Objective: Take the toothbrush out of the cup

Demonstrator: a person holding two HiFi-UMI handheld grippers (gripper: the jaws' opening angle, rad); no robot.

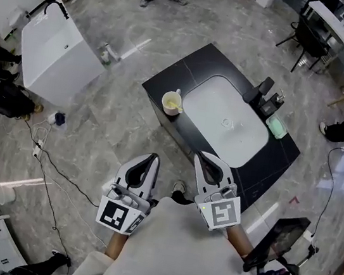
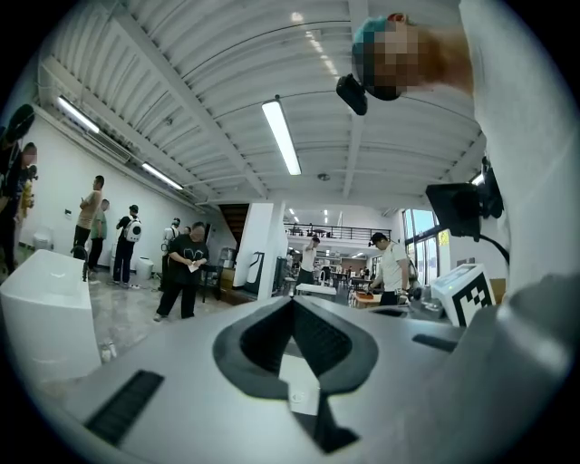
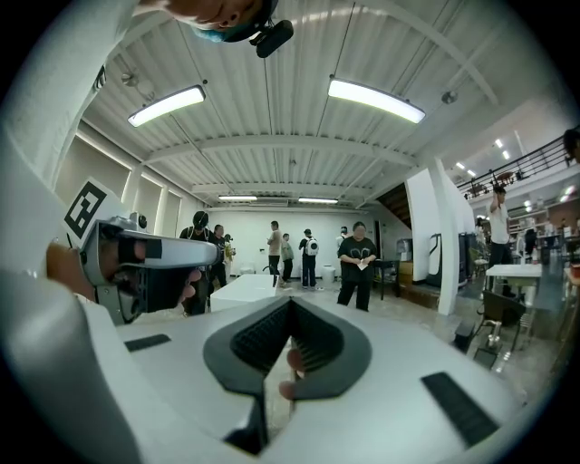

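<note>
A black table (image 1: 192, 63) carries a white sink (image 1: 219, 102), a dark tap (image 1: 265, 95) and a green pad (image 1: 276, 127). A white tub (image 1: 55, 58) stands well apart; cables (image 1: 57, 171) trail across the floor (image 1: 116, 125).

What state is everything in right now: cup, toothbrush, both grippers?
Cup: upright on the counter corner, toothbrush inside.
Toothbrush: in the cup, not gripped.
Left gripper: shut, empty, apart from the cup.
Right gripper: shut, empty, apart from the cup.

No legible words, brands or numbers anywhere, only a letterless black-and-white square marker (image 1: 120, 215) on the left gripper (image 1: 151, 159), another square marker (image 1: 221, 213) on the right gripper (image 1: 204, 158)
</note>
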